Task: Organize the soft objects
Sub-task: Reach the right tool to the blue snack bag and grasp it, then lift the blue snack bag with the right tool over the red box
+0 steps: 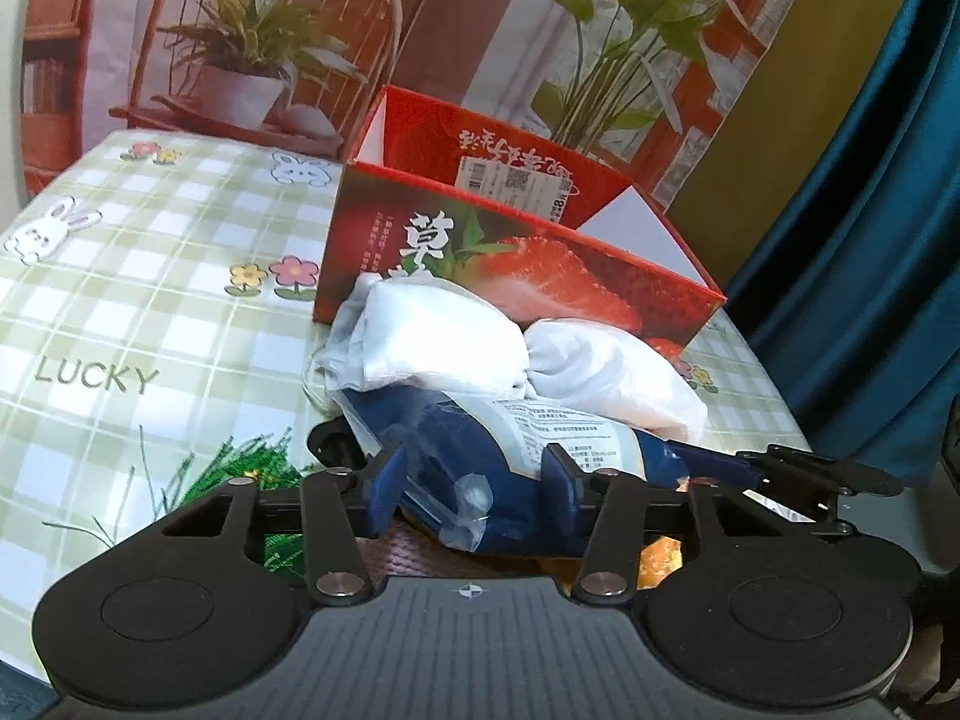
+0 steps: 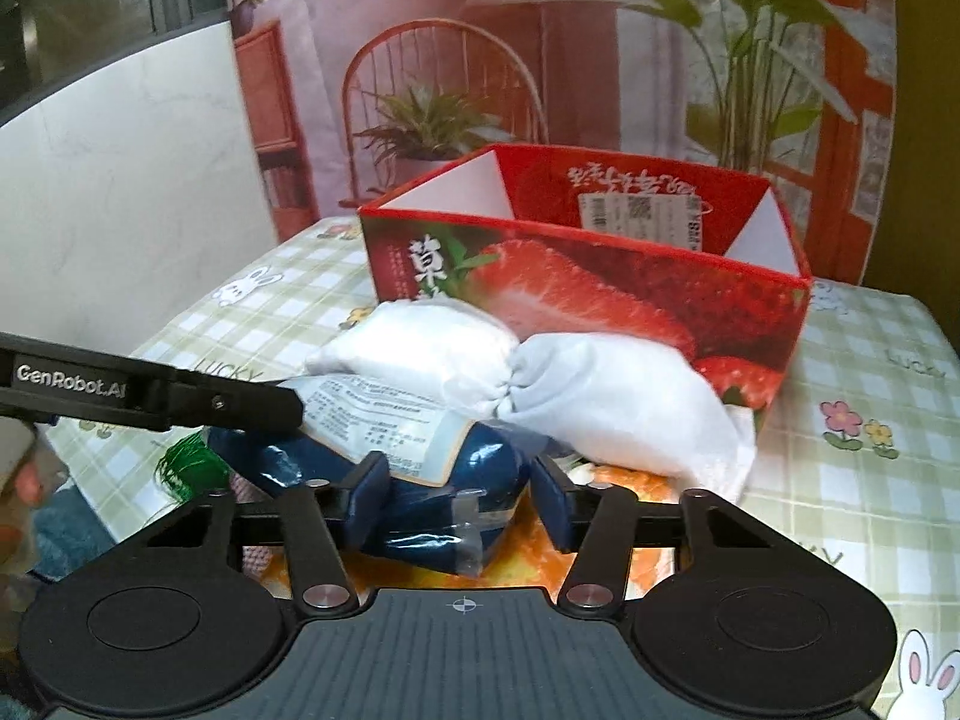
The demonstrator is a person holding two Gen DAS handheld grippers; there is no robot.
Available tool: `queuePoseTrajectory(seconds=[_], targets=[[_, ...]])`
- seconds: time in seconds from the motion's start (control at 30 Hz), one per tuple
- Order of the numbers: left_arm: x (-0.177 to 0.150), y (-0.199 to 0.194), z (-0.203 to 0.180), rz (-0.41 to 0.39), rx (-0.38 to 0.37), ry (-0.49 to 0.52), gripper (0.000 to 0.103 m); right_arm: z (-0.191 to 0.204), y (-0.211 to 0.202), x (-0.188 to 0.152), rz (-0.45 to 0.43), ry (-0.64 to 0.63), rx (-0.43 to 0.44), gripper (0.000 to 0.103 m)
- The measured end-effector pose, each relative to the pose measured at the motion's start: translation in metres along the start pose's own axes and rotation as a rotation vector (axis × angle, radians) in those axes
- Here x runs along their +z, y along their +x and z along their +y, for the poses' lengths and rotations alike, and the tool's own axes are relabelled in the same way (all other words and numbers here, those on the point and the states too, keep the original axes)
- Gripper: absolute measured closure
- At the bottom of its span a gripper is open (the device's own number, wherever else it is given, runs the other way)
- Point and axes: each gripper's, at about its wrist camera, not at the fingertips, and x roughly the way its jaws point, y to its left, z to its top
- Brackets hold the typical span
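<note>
Navy packet (image 1: pixel 474 474) between left gripper (image 1: pixel 474 489) fingers

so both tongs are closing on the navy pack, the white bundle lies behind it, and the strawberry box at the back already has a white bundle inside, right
Not quite: the strawberry box shows nothing inside; the right wrist view looks over its rim at bare walls. The rest holds: both tongs have been closing on the navy pack, and the white bundle lies behind it on the table.
</note>
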Motion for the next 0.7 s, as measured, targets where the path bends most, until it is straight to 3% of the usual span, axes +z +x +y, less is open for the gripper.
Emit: queuePoseTrajectory(seconds=[0.37, 0.7], targets=[[-0.004, 0.017, 0.008, 0.053, -0.017, -0.052, 0.053, -0.01, 0.01, -0.006, 0.049, 0.09, 0.03, 0.054], [-0.005, 0.011, 0.004, 0.011, -0.026, -0.024, 0.059, -0.013, 0.008, -0.008, 0.028, 0.12, 0.071, 0.064]])
